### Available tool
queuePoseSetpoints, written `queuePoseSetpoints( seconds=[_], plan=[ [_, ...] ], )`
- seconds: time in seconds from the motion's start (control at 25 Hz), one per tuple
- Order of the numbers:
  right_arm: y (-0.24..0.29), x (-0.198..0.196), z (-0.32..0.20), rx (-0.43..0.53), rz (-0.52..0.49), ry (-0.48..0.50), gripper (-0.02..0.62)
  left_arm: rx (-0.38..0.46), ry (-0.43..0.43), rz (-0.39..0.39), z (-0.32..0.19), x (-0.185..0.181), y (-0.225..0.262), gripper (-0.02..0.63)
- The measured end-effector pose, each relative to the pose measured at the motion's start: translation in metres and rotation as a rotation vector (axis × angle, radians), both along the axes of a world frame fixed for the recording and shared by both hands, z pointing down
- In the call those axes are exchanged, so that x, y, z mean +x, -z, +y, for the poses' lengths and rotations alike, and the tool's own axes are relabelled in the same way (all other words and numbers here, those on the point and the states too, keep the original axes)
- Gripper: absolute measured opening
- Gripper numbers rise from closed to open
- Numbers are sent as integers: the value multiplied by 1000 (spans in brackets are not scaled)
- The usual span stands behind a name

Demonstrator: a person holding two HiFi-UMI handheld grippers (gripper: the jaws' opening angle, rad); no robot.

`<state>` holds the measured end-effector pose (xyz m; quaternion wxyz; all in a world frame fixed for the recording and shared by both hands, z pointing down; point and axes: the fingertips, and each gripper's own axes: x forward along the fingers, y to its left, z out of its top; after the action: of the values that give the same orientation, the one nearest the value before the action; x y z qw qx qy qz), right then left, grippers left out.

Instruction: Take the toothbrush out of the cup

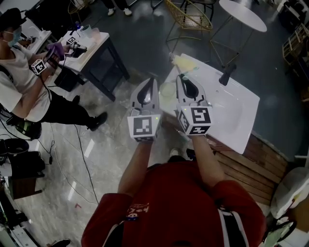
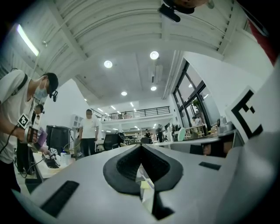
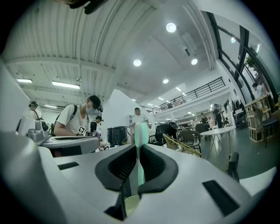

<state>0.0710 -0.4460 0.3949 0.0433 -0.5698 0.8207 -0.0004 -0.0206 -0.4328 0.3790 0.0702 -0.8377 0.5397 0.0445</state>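
Red-shirted shoulders and bare forearms of the wearer fill the bottom of the head view; each hand carries grey tongs with a black-and-white marker cube.

Far left: person in a white T-shirt [image 1: 17,77] bent over a dark table with a white top [image 1: 94,46].

Left tongs [image 1: 153,82]: raised over the grey marbled floor [image 1: 104,144], just left of the sink. Left gripper view: left tongs [image 2: 141,148] pointing across the room, black pads together at the tips, nothing clamped there. A pale scrap shows low in the gap behind the pads; cannot identify it.

Between the two tongs, lower down: pale yellow-green translucent cup [image 1: 167,90], at the near left corner of the white sink table [image 1: 241,118]. Neither tongs touches it.

Right tongs [image 1: 179,78]: raised beside the left pair, over the sink's left edge. Right gripper view: right tongs [image 3: 138,146] clamped on the slim mint-green plastic toothbrush [image 3: 140,151]. The handle runs between the pads and its upper end sticks out past the tips. Toothbrush too thin to pick out in the head view.

Further right on the sink table: pale yellow crumpled cloth-like item [image 1: 186,62] at the far corner, black tap [image 1: 226,73] beside the basin.

Behind: gold wire chair [image 1: 188,17], round white table [image 1: 243,14].
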Motion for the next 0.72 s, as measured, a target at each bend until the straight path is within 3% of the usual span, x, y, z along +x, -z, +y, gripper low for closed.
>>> queuePoseSetpoints(
  seconds=[0.36, 0.72],
  plan=[
    [67, 2, 26, 173, 51, -30, 48, 36, -41, 9, 8, 6, 19, 29],
    [92, -1, 43, 246, 88, -41, 47, 57, -49, 14, 14, 6, 29, 29]
  ],
)
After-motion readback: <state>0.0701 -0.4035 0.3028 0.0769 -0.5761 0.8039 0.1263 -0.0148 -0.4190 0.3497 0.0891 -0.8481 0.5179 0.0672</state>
